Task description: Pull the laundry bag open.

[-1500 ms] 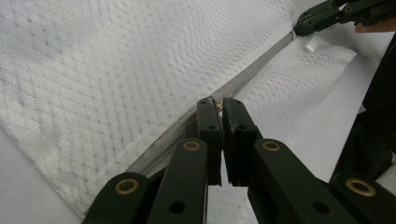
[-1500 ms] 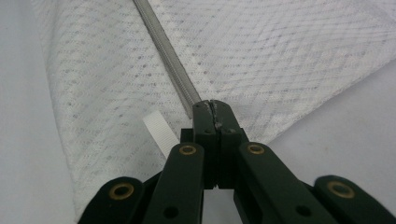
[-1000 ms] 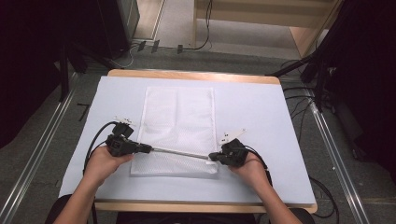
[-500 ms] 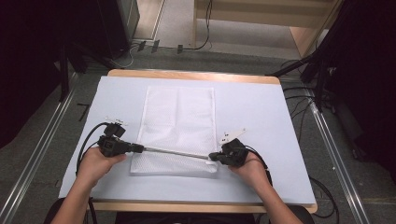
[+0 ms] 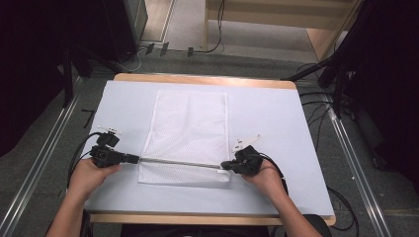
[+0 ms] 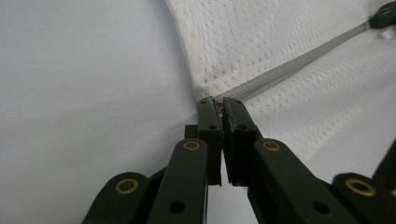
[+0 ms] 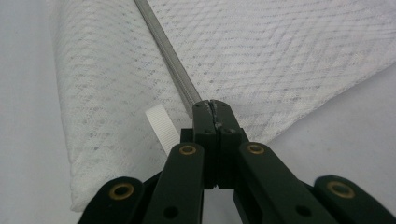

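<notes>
High view: mesh bag (image 5: 190,133) flat on bench (image 5: 276,118).
Left claw (image 5: 137,159): clamped on zipper (image 5: 180,162) at bag's left edge.
Right claw (image 5: 223,166): clamped on zipper's right end.

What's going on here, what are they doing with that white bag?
A person sits at a table with a hand-held gripper in each hand, working on a white mesh bag that lies flat. The left gripper is clamped at one end of the bag's grey zipper, probably on its slider; the right gripper is clamped on the other end. The zipper runs taut between them across the bag's near end. It looks like zipping work.
</notes>
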Demonstrator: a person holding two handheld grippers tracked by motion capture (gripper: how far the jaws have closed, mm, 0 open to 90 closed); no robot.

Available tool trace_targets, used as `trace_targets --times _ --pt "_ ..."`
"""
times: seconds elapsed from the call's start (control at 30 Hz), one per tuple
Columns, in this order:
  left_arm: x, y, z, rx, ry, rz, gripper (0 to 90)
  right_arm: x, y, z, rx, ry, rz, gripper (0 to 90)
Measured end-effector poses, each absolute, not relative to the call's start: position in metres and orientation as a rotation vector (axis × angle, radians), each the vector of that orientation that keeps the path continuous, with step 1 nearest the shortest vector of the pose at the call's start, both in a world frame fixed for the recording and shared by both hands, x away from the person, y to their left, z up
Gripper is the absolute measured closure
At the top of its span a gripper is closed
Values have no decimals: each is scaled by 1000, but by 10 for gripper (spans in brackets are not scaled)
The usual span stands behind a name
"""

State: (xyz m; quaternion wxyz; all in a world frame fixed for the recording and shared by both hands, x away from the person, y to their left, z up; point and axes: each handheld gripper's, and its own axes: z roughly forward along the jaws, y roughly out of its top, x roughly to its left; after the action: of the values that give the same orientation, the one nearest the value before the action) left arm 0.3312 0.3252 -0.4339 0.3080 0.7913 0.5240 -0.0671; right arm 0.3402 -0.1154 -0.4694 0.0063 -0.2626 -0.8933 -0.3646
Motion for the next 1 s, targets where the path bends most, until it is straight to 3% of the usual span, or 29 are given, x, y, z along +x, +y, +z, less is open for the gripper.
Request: trace_targets --times 0.8,1.0 --pt "321 322 -435 2086 1337 -168 862 344 -114 -467 -813 -2796 -1100 900" --pt "321 323 -430 2052 1283 -125 713 347 -114 -463 -837 -2726 -1125 742"
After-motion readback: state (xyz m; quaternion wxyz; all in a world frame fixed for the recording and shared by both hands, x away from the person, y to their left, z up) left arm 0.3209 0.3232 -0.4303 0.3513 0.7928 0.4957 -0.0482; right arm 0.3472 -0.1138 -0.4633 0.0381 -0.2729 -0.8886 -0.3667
